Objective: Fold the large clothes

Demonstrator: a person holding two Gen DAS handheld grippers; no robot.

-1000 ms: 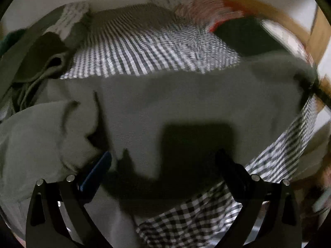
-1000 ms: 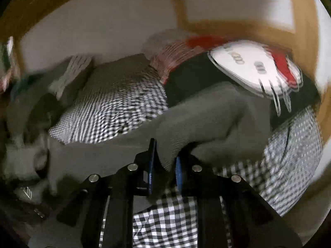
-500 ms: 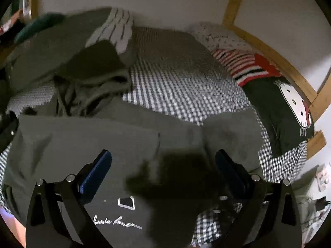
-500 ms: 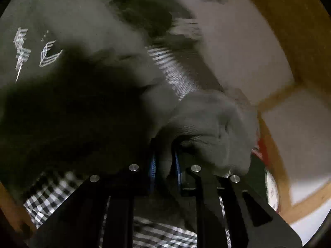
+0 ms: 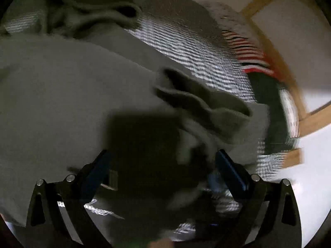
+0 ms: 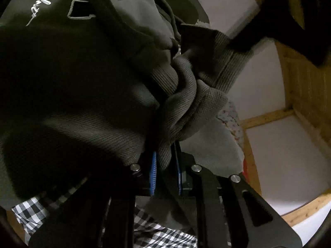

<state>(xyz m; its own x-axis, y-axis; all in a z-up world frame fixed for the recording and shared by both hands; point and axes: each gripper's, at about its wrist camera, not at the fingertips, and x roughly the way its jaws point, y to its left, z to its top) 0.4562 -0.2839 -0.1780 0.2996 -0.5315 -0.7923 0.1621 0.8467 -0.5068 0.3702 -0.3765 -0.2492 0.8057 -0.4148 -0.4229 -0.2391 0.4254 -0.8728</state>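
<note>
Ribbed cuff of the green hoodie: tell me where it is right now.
In the right wrist view, the ribbed cuff sits at centre, bunched and pinched in the right gripper, above the checked bedsheet.

Olive-green hooded sweatshirt (image 5: pixel 68 95), white script on chest, lies rumpled across the checked bed (image 5: pixel 198 49), its ribbed cuff (image 6: pixel 182 111) bunched and lifted.

We see a checked bedsheet (image 5: pixel 206 49) under dim light. Behind it stands a white wall (image 6: pixel 285 148) framed by wooden beams (image 6: pixel 266 117).
</note>
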